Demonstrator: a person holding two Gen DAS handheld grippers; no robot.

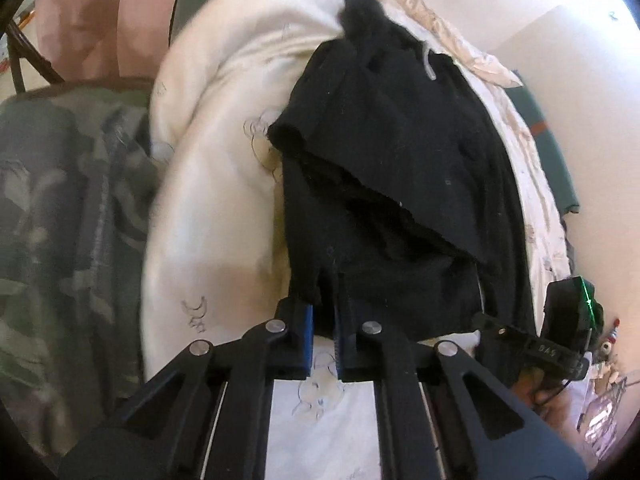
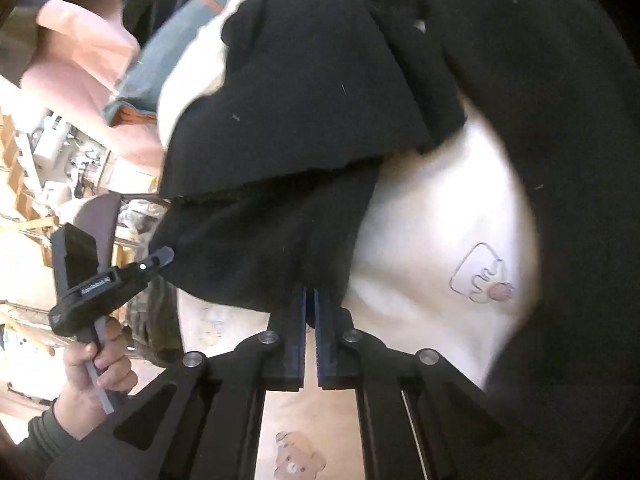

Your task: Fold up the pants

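Black pants [image 1: 384,168] on cream printed blanket [image 1: 224,184], partly folded.
L gripper [image 1: 325,314] & R gripper [image 2: 310,300]: jaws closed, each pinching pants' near edge.

The black pants [image 1: 384,168] run past the top edge in the right wrist view, so their full length cannot be told. The fingertips of both grippers are buried in the pants' near hem. To the left of the pants, the pink cloth [image 1: 100,20] and camouflage blanket [image 1: 60,200] are smeared; the shelf clutter [image 2: 52,152] is too blurred to name.
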